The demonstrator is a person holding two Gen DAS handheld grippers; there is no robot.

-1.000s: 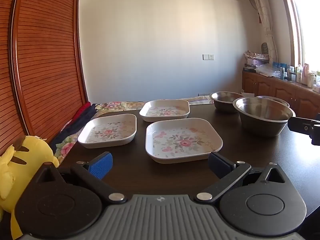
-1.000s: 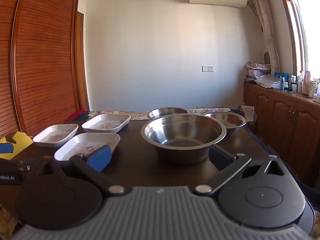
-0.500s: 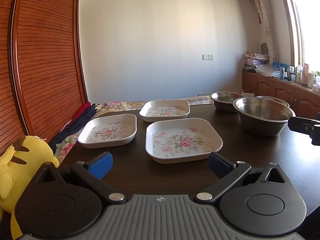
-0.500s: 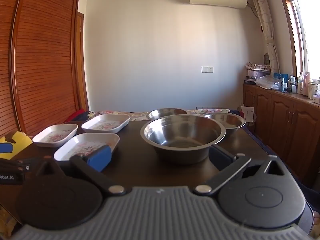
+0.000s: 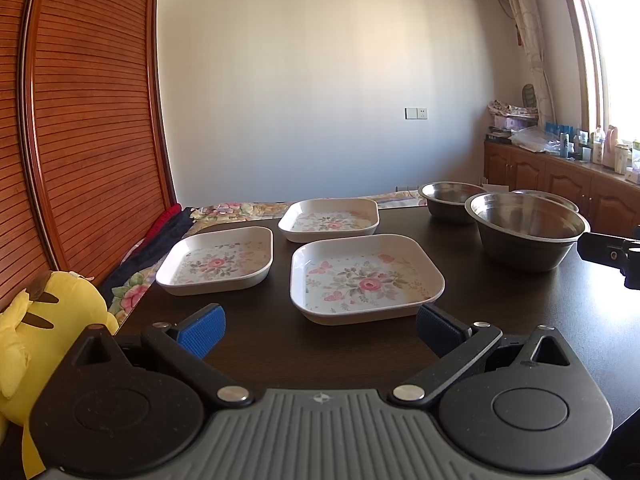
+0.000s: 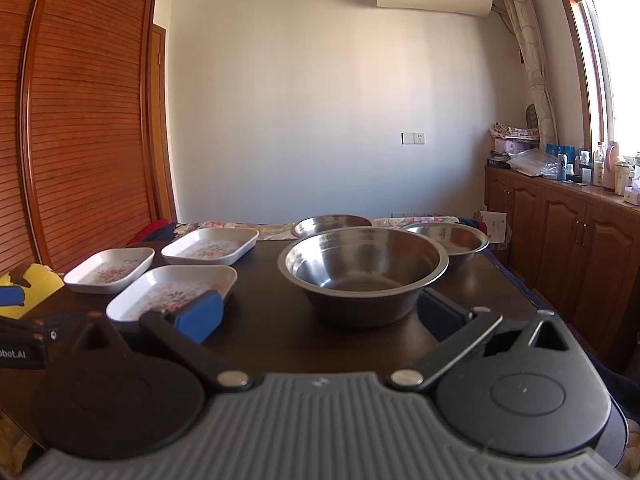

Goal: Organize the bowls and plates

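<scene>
The three square plates are white with pink roses, grey-green leaves and pink butterflies: the nearest plate, the left plate and the far plate. The big bowl and two smaller bowls are plain silver steel. The table is dark brown. The plush toy is yellow with brown marks. The finger pads are blue.

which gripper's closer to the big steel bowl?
Right. The right gripper sits open just in front of the big steel bowl. The left gripper faces the nearest plate, with the bowl off to its right.
</scene>
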